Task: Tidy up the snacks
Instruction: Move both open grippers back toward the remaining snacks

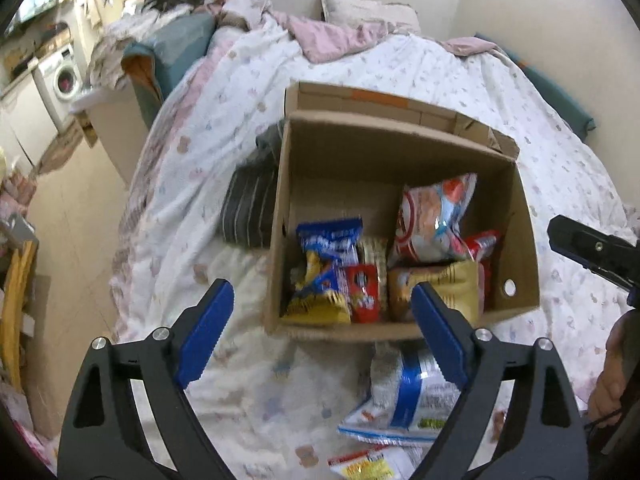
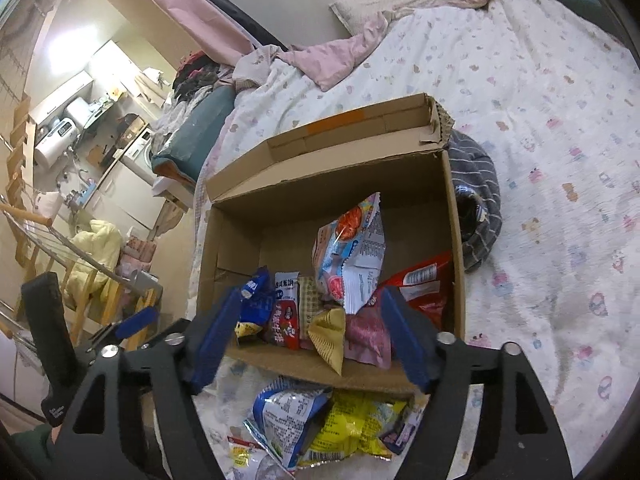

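The left gripper [image 1: 322, 308] hangs with its blue-padded jaws spread wide and nothing between the pads; it sits over the near edge of an open cardboard box [image 1: 516, 240] that rests on a bed covered with a white printed quilt [image 1: 224, 120]. The right gripper [image 2: 312, 320] is likewise spread apart and empty, poised above the same box's near wall [image 2: 320, 372].

Inside the box the snacks stand packed against the near side: a blue and yellow packet [image 1: 324, 264] at the left, a small red packet [image 1: 362, 292] just beside it, a tan-gold packet [image 1: 448, 280] further right, and a larger light-blue and red bag [image 1: 434, 216] leaning upright behind them. A red bag [image 2: 420, 284] lies against the right-hand wall in the right wrist view. The far part of the box floor is bare cardboard.

More snacks lie loose on the quilt just outside the near wall: a blue and white bag [image 2: 284, 412] touching a yellow bag [image 2: 356, 428], and a small red and yellow packet [image 1: 368, 466] nearer the camera, its print too blurred to read.

A grey striped garment [image 2: 480, 200] is bunched against the box's side, and a pink blanket [image 2: 332, 60] is crumpled toward the pillow [image 1: 360, 12].
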The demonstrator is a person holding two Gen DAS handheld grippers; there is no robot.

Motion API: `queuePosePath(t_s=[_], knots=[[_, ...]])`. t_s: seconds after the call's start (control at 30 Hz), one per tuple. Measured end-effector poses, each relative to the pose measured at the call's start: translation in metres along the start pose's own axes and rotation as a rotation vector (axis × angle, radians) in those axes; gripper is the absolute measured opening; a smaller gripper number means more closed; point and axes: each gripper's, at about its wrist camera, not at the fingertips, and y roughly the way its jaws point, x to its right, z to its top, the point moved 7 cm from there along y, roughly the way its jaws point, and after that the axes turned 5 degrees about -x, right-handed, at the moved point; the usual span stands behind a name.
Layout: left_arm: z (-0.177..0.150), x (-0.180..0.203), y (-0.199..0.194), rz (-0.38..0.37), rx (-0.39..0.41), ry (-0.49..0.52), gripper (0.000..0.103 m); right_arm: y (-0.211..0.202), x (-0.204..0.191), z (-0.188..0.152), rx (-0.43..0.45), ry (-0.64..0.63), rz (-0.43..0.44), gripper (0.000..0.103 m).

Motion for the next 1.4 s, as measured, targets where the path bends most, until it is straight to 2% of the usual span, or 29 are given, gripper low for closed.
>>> queuePosePath(t_s=[0.3,0.43,0.67,0.8,1.0,1.33,1.4], knots=[[-0.021,-0.005,-0.016,0.009,-0.001,-0.009,0.088,-0.012,-0.004,-0.018,0.007,-0.002,-0.013,0.082],[-0.035,-0.009,-0.019,0.047,-0.019,0.011,0.088,-0.014,0.004,-0.035,-0.019,0.077,0.038,0.082],[-0.061,-0.014,-0.029,0.030,-0.039,0.011,0.088,-0.021,0.011,-0.066,-0.047,0.110,0.027,0.082],[-0.074,-0.015,-0.032,0.027,-0.047,0.031,0.088,-0.029,0.020,-0.084,-0.068,0.157,0.070,0.082],[-0.093,-0.020,-0.024,0.030,-0.103,0.031,0.088,-0.034,0.038,-0.108,-0.100,0.180,0.030,0.082],[-0.094,-0.013,-0.023,0.017,-0.104,0.031,0.088,-0.027,0.068,-0.130,-0.167,0.213,-0.046,0.082],[-0.094,-0.010,-0.024,0.013,-0.105,0.032,0.088,-0.019,0.074,-0.138,-0.219,0.217,-0.099,0.082]])
